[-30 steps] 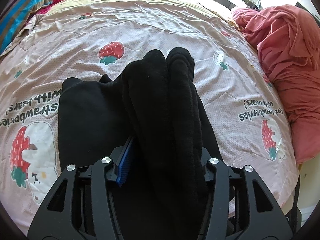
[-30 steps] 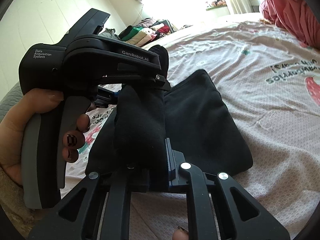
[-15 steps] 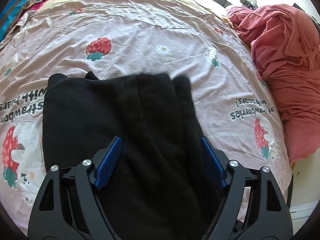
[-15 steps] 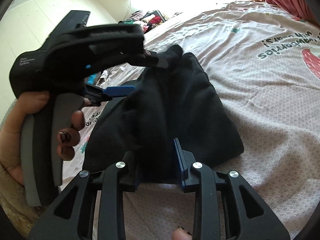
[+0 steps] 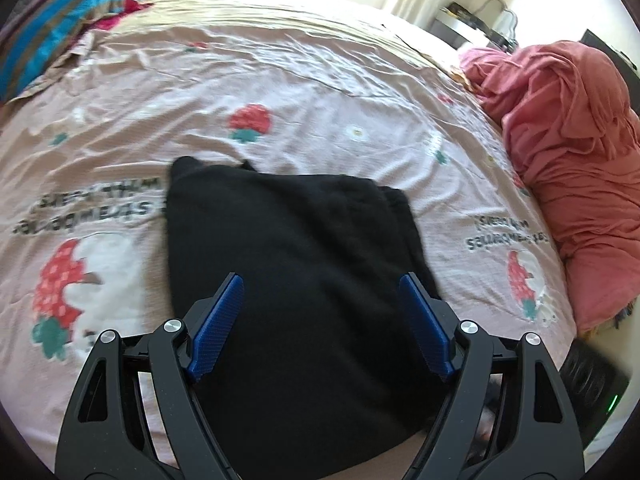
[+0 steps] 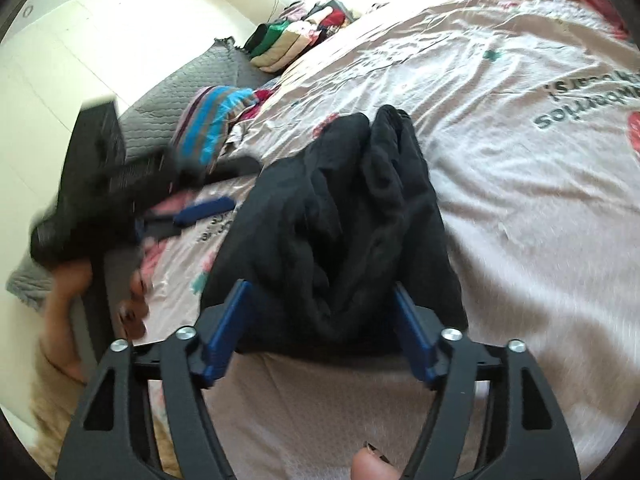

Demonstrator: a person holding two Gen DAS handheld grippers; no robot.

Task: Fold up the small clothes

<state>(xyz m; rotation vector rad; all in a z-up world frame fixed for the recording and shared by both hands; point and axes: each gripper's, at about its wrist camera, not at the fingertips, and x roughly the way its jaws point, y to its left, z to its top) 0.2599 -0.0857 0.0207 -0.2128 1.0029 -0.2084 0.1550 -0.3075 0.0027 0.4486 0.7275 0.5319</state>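
A black fleece garment (image 5: pixel 296 264) lies folded on the pink strawberry bedspread (image 5: pixel 304 92). My left gripper (image 5: pixel 320 292) is open and empty, its blue pads (image 5: pixel 218 322) spread wide above the garment's near part. In the right wrist view the same garment (image 6: pixel 340 224) lies rumpled in a heap. My right gripper (image 6: pixel 322 300) is open, its jaws on either side of the heap's near edge without pinching it. The left gripper (image 6: pixel 192 210) shows blurred at the left of that view, held in a hand beside the garment.
A crumpled pink-red cloth pile (image 5: pixel 568 144) lies at the bed's right side. A blue striped cushion (image 5: pixel 52 28) sits at the far left. Stacked folded clothes (image 6: pixel 296 40) rest beyond the bed. The bed's edge runs near the right side.
Both grippers have opened and let go of the black garment, which has dropped flat onto the bed. The left gripper has pulled back and to the left.
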